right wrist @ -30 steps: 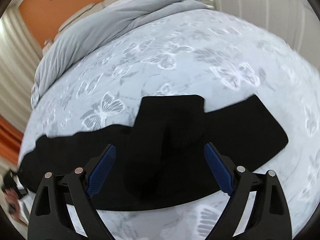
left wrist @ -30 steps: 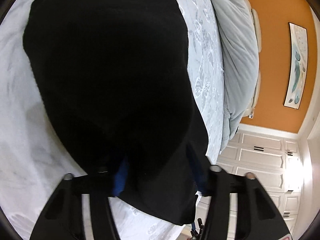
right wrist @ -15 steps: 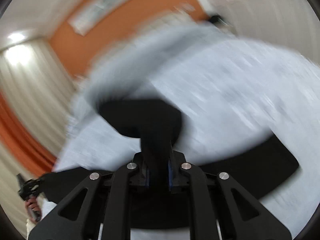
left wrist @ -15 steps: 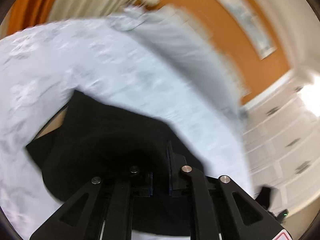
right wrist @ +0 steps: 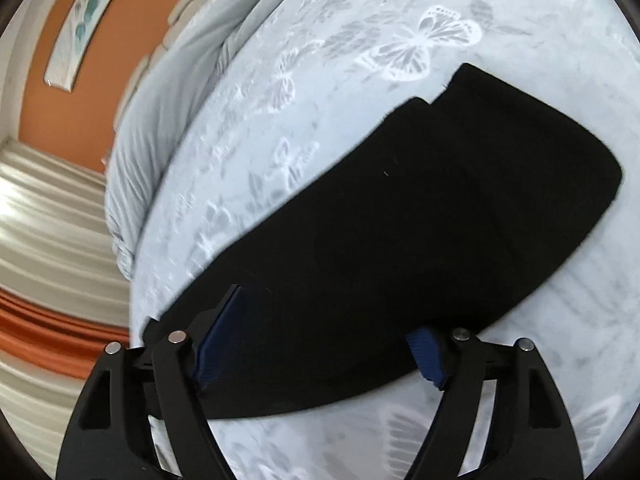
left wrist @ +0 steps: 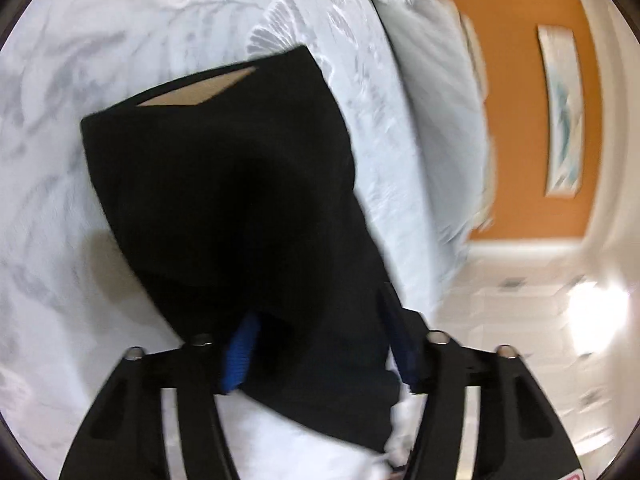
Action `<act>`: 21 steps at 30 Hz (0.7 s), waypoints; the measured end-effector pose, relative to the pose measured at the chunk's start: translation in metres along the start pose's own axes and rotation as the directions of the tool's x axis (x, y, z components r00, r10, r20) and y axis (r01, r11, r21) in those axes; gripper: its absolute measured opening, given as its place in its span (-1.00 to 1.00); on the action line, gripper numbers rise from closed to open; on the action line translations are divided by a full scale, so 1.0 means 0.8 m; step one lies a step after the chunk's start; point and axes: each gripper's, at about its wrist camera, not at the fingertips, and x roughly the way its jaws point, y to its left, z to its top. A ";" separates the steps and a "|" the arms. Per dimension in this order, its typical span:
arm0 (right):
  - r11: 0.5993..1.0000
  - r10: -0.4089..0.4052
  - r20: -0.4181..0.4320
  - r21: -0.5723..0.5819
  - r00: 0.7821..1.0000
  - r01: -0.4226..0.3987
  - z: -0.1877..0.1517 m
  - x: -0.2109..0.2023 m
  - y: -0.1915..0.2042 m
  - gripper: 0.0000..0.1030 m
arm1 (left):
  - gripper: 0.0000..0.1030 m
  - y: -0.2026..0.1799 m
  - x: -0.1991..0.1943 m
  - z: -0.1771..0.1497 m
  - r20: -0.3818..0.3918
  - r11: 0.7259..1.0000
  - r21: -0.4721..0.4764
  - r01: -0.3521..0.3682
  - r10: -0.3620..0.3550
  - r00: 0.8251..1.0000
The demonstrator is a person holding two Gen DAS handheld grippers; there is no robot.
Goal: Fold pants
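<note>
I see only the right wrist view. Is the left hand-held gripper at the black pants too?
Observer: Yes. The left hand-held gripper straddles the near edge of the black pants; its jaws are opening, with cloth between the pads.
Operator: Does that end show anything besides black cloth?
Observer: A tan, cardboard-like piece shows at the far end of the pants.
Operator: What stands beyond the bed there?
Observer: White panelled cabinets, blurred, below the orange wall.

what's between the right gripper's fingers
In the right wrist view the near edge of the black pants lies between the fingers of the right gripper, which are opening and not pinching it.
</note>
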 end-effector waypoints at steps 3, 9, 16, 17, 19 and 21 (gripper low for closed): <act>0.994 0.070 0.021 0.087 0.997 -0.072 0.006 0.007 -0.009 0.43 | 0.23 0.012 -0.005 0.007 0.021 0.994 -0.078 0.076 -0.074 0.997; 0.998 0.062 0.118 -0.034 0.991 -0.058 0.020 -0.001 0.021 -0.93 | -0.95 -0.027 -0.013 0.010 0.135 0.994 0.082 0.074 -0.084 0.987; 0.984 -0.052 0.193 -0.155 0.980 0.083 0.029 -0.047 0.039 -0.93 | -0.89 -0.063 -0.003 -0.019 0.187 0.904 0.359 -0.231 0.173 0.967; 0.989 -0.081 0.149 -0.111 0.986 0.098 0.030 -0.036 0.024 -0.93 | -0.89 -0.016 0.004 -0.011 0.112 0.936 0.226 -0.269 0.250 0.962; 0.991 -0.133 0.047 -0.027 0.990 0.134 0.024 -0.015 -0.010 -0.93 | -0.88 0.026 0.000 -0.010 0.034 0.974 0.091 -0.208 0.206 0.978; 0.982 -0.177 0.026 -0.055 0.984 0.178 0.017 -0.011 -0.016 -0.93 | -0.87 0.030 -0.013 -0.014 0.024 0.984 0.061 -0.165 0.164 0.986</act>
